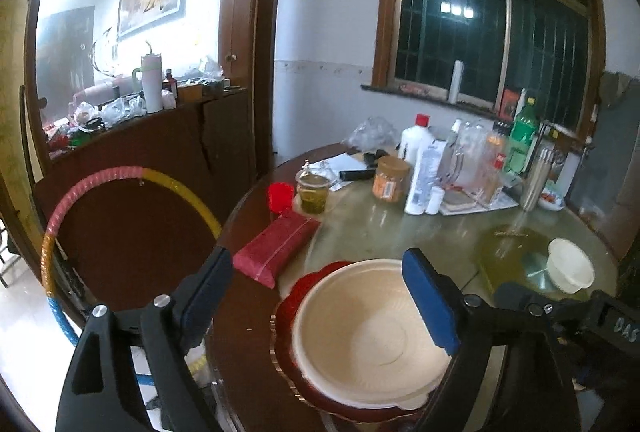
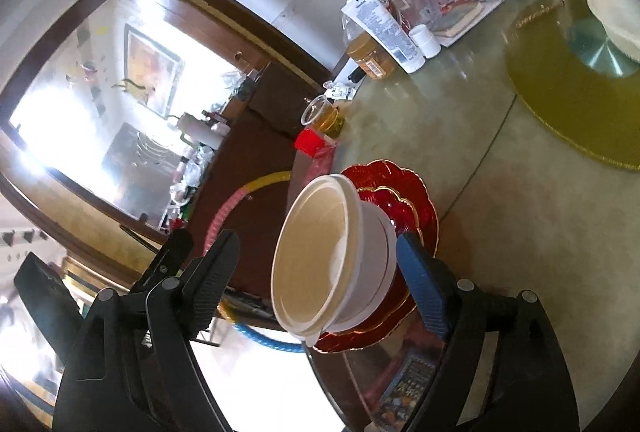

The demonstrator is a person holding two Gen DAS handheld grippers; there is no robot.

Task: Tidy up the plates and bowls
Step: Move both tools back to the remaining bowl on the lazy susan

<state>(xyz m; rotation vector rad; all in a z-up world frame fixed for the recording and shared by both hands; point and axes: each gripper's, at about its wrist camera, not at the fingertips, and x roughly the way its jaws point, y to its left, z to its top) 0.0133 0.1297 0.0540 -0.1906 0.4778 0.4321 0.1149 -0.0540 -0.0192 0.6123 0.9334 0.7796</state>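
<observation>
Cream moulded-fibre bowls (image 1: 372, 332), apparently two nested, sit on scalloped red plates with gilt edges (image 2: 404, 192), stacked near the edge of the round glass-topped desk (image 1: 400, 228). Both the left gripper (image 1: 316, 300) and the right gripper (image 2: 316, 272) stand spread wide, flanking the bowls with no pad pressing on them; nothing is held. Judged by their thin walls and matt pulp surface, the bowls are probably light, slightly flexible and not slippery, so the rolled rim is the sensible place to pinch, gently, lest the wall buckle. The red plates look hard, glossy and breakable, best taken by the outer lip with a firm, level grip. A second cream bowl (image 1: 568, 268) rests well apart on the yellow-green turntable mat (image 2: 568, 104). Just beside the stack lies a red tissue packet (image 1: 280, 246); farther back a clear cup of amber liquid (image 1: 314, 192), bottles and jars crowd the far side and limit sweeping moves.
</observation>
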